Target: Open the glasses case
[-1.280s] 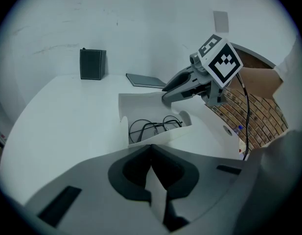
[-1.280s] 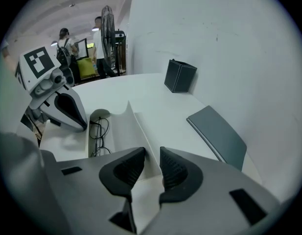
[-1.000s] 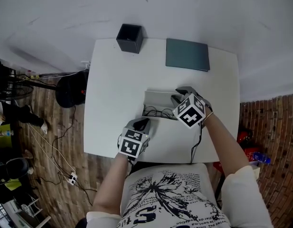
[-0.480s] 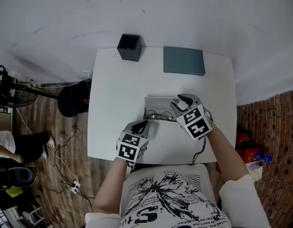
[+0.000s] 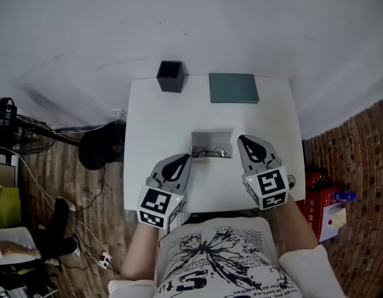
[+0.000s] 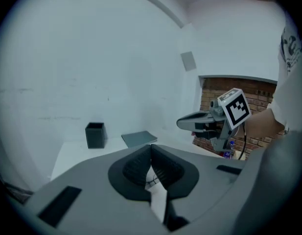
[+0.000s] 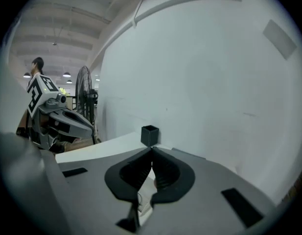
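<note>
Table [image 5: 148, 123]: white, set against a pale wall. Black box [image 5: 170, 76]: open-topped, standing at the table's far edge, left of centre. Left gripper [image 5: 180, 160]: held over the near left part of the table, fingers [image 6: 133, 170] clenched tip to tip, nothing between them. Glasses case [image 5: 211, 143]: pale grey, lying open at mid-table with glasses [image 5: 211, 152] inside. It sits between the two grippers, to the right of and beyond the left fingertips and just left of the right fingertips, and neither gripper touches it. Flat grey book [image 5: 233, 88]: lying closed at the far edge, right of the black box and beyond the case. Right gripper [image 5: 246, 141]: held over the near right part of the table, pointing toward the far edge. Its fingers [image 7: 165, 173] have just been closing, now clenched together, nothing grasped.
</note>
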`<action>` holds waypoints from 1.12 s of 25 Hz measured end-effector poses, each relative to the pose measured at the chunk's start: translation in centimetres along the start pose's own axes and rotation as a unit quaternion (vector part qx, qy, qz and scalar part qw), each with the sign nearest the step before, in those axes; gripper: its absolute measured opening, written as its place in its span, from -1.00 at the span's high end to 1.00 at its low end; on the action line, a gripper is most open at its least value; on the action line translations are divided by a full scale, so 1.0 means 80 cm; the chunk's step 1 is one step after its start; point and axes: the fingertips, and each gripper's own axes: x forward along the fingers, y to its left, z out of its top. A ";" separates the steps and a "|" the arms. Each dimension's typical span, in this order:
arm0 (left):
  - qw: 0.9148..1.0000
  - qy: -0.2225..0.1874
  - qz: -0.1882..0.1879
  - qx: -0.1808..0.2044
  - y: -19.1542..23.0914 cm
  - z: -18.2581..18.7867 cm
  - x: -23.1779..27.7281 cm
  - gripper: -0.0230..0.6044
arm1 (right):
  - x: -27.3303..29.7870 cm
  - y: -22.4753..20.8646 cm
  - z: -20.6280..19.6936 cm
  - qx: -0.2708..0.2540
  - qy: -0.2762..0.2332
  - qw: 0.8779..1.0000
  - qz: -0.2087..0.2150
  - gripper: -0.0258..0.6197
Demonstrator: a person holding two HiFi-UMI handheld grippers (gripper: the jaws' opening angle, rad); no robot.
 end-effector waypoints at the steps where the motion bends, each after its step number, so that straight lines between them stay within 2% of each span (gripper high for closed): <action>1: 1.000 -0.017 0.003 0.010 -0.001 0.017 -0.013 0.88 | -0.013 0.002 0.010 0.006 -0.014 1.000 -0.007 0.87; 6: 0.995 -0.088 0.002 0.044 -0.012 0.083 -0.071 0.88 | -0.073 0.012 0.044 0.019 -0.072 0.996 -0.037 0.87; 11: 0.989 -0.130 -0.011 0.070 -0.028 0.106 -0.118 0.88 | -0.116 0.021 0.046 0.033 -0.105 0.992 -0.057 0.88; 14: 0.987 -0.141 -0.008 0.077 -0.030 0.108 -0.141 0.88 | -0.137 0.029 0.044 0.041 -0.113 0.991 -0.066 0.88; 20: 0.987 -0.149 0.004 0.060 -0.020 0.102 -0.159 0.88 | -0.158 0.044 0.052 0.033 -0.130 0.989 -0.067 0.88; 28: 0.987 -0.146 -0.010 0.059 -0.035 0.093 -0.164 0.88 | -0.168 0.074 0.051 0.002 -0.130 0.990 -0.045 0.89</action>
